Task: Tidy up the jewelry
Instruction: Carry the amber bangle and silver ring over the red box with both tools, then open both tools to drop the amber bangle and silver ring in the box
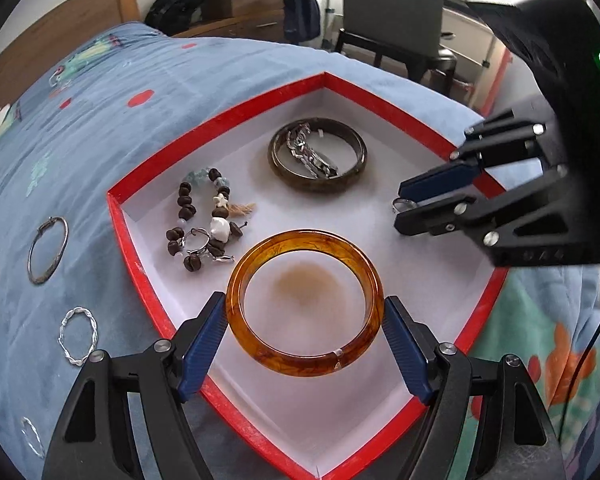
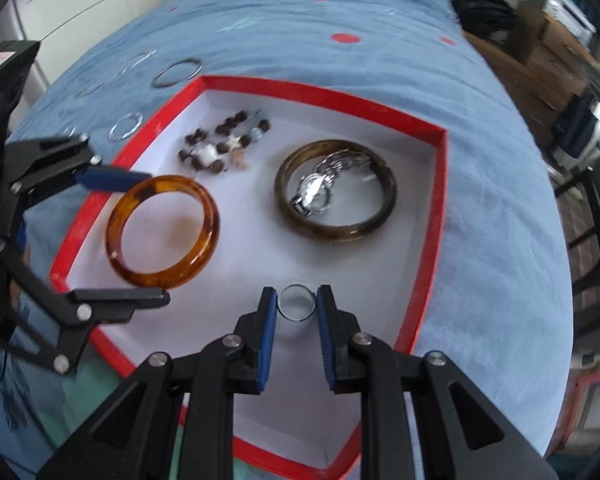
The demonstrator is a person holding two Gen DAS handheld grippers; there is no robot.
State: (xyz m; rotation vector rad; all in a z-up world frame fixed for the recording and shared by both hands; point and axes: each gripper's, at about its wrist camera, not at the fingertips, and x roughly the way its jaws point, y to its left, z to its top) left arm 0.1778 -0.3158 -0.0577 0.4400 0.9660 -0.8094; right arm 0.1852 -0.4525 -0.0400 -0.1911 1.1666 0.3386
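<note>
Two claws are loaded: our left claw (image 1: 305, 322) grips the translucent amber bangle (image 1: 305, 303), our right claw (image 2: 297, 307) pinches a small silver ring (image 2: 297, 306), both over the red-rimmed white box (image 1: 220, 126). Several silver bracelets (image 1: 47, 249) still wait on the blue bedspread (image 1: 100, 120).

Translucent amber bangle (image 1: 305, 303) marbled with darker brown streaks. Olive-brown mottled bangle (image 1: 317, 154) around a silver watch (image 2: 315, 195). Shallow box (image 1: 220, 122) red on rim, white inside. Dark brown bead bracelet (image 1: 204, 220) with pale blue and white pieces. Blue bedspread (image 1: 100, 128) dotted red. Blue gripper pads (image 1: 202, 350) on black arms.
</note>
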